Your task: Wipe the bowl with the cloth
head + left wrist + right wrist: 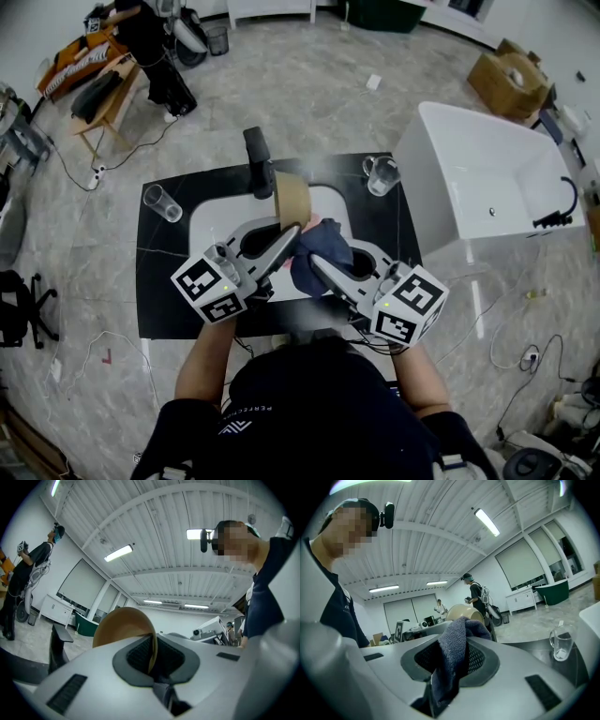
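My left gripper [287,234] is shut on the rim of a tan bowl [292,199], holding it on edge above the white sink [208,220]. In the left gripper view the bowl [123,626] rises from between the pads, its rim clamped. My right gripper [317,262] is shut on a dark blue cloth [317,251], which bunches just to the right of the bowl and touches its lower side. In the right gripper view the cloth [454,656] drapes out of the jaws, and the bowl [462,612] shows just beyond it.
A black faucet [258,159] stands at the back of the sink in the black countertop [159,281]. One clear glass [162,202] stands at the left, another glass [381,174] at the back right. A white tub [487,183] lies to the right. A person [150,47] stands far off.
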The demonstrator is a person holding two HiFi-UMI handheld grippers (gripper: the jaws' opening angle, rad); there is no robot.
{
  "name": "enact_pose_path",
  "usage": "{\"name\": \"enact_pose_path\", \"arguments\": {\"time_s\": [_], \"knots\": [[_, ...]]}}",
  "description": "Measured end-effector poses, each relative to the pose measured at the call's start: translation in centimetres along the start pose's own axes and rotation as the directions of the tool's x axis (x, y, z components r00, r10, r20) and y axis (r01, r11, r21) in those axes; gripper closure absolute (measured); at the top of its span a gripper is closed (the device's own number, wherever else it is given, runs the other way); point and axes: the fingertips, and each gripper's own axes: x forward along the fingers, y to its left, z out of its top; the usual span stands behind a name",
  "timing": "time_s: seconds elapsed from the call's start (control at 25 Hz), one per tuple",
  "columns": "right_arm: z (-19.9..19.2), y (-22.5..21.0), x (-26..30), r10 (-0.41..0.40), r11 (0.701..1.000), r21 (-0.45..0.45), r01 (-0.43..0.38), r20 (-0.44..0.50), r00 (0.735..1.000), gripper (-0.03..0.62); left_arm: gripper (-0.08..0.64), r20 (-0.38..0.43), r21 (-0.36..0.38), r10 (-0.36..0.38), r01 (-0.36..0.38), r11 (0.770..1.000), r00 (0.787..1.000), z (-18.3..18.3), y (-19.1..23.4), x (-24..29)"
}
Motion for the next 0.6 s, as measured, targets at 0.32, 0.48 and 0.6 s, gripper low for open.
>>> {"name": "enact_pose_path", "arguments": {"time_s": [0.32,0.48,0.6], "knots": [[1.7,-2.2,-0.8,-0.084,0.996,0.013,0.084,0.075,0.994,0.489,0.545,-0.079,0.018,0.004,-0.002,1.0,0.997,-2.1,0.1,-0.2],[2.1,-3.2,-1.0,-0.125,0.992,0.025,0.123,0.105,0.987,0.489,0.545,-0.09,-0.024,-0.034,0.032,0.999,0.995,-3.3,-0.7,-0.3],[2.2,-3.6,-1.1,-0.148,0.989,0.024,0.147,0.117,0.982,0.489,0.545,-0.067,-0.077,-0.091,0.086,0.993,0.994,-3.6,-1.6,-0.4]]}}
